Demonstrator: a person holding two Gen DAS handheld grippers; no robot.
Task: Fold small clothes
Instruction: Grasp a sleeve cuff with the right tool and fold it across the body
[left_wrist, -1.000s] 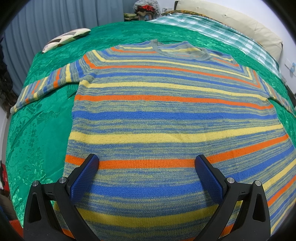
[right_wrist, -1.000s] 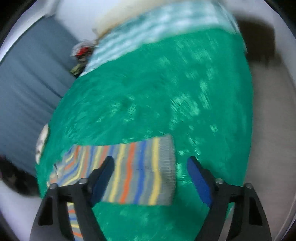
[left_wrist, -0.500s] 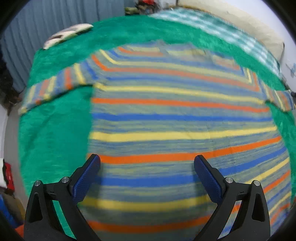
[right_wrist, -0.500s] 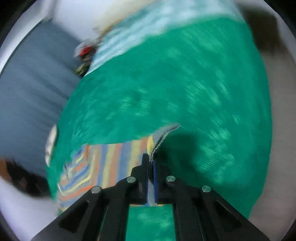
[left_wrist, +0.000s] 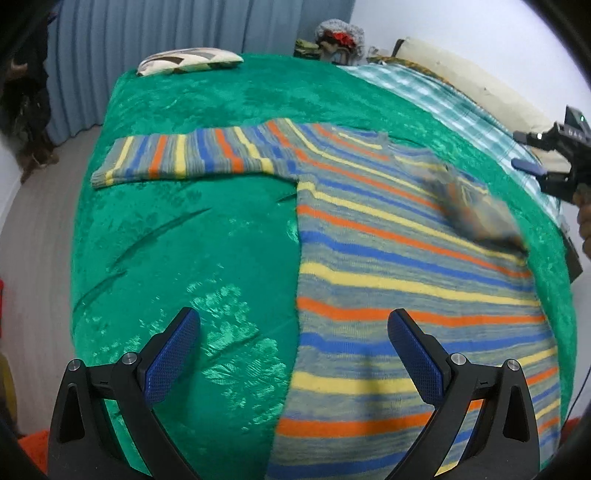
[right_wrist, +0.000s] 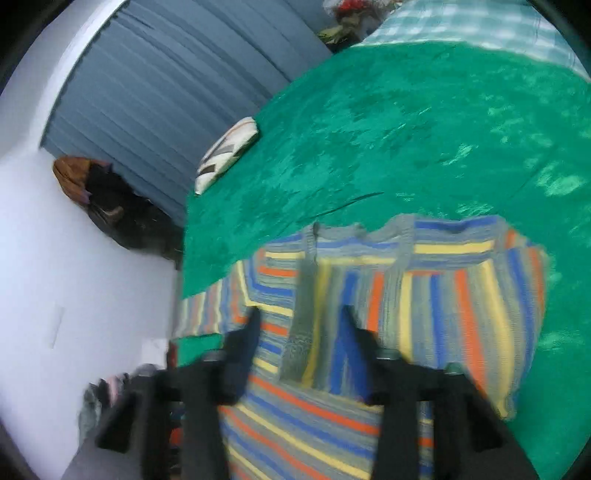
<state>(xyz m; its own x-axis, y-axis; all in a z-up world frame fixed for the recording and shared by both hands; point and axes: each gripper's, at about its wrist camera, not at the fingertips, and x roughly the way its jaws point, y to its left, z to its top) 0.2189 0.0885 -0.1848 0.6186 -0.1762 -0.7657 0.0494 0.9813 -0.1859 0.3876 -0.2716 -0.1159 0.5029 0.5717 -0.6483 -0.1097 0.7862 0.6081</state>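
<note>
A striped sweater (left_wrist: 399, 266) in blue, yellow, orange and grey lies flat on the green bedspread (left_wrist: 184, 240). Its left sleeve (left_wrist: 177, 157) stretches out to the left. Its right sleeve (right_wrist: 443, 295) lies folded over the chest and looks blurred in the left wrist view (left_wrist: 476, 214). My left gripper (left_wrist: 293, 358) is open and empty above the sweater's left edge. My right gripper (right_wrist: 299, 325) is open above the folded sleeve, holding nothing; it also shows at the right edge of the left wrist view (left_wrist: 554, 166).
A patterned pillow (left_wrist: 188, 61) lies at the bed's far corner by the blue curtain (left_wrist: 147, 37). A checked blanket (left_wrist: 436, 96) and a cream bolster (left_wrist: 480, 92) run along the far right. Clothes pile at the bed's head (left_wrist: 336, 38). Grey floor lies left.
My right gripper, shut on the right sleeve's cuff half a second ago, carried it over the chest and has opened. My left gripper moved left towards the sweater's left edge.
</note>
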